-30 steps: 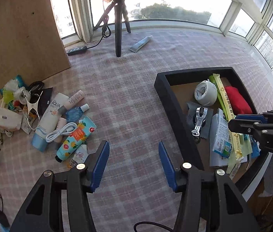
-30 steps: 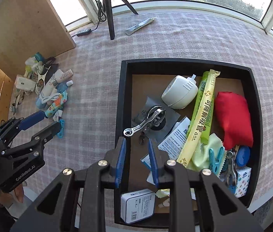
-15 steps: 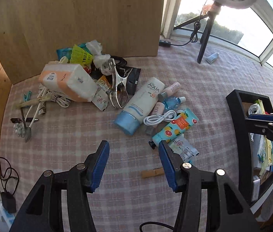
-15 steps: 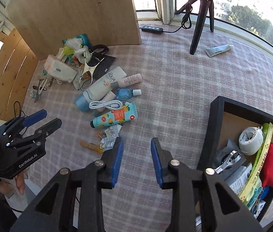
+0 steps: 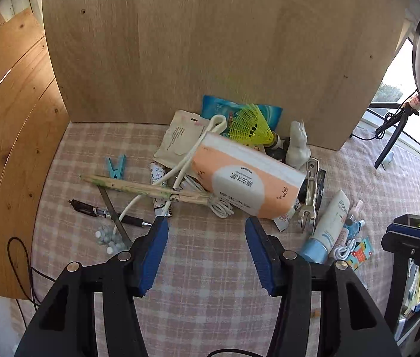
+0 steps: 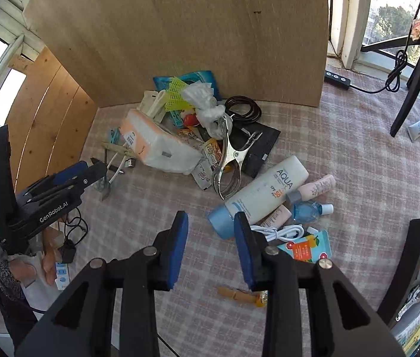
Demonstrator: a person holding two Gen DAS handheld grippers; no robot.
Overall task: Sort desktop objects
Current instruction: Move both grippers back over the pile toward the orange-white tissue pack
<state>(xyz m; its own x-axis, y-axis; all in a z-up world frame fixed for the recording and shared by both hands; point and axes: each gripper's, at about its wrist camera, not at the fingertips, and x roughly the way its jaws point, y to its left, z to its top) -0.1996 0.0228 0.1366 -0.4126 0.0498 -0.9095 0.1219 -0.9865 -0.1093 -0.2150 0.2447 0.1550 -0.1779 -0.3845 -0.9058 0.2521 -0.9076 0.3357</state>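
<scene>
A pile of desk items lies on the checked cloth against a wooden board. My left gripper [image 5: 207, 226] hovers just in front of an orange-and-white tissue pack [image 5: 248, 178]; its jaws are opening and nothing is between them. Beside the pack lie a white cable [image 5: 186, 166], wrapped chopsticks [image 5: 138, 187], a teal clothespin [image 5: 117, 166] and a pen [image 5: 106, 212]. My right gripper [image 6: 210, 220] is open and empty above the cloth, its right finger near the blue cap of an AQUA sunscreen tube [image 6: 266, 190]. A metal clamp [image 6: 230, 160] lies beyond the tube.
The black tray [image 6: 418, 267], holding several sorted items, sits at the right edge. Near the tube are a small blue bottle [image 6: 308, 209], a white USB cable [image 6: 281, 233], an orange-print tube [image 6: 308, 245] and a wooden clothespin [image 6: 239, 294]. A tripod [image 6: 412, 83] stands at the back right.
Both grippers have swept left from the black tray to the pile by the board. The right jaws have widened. Neither gripper has taken hold of anything.
</scene>
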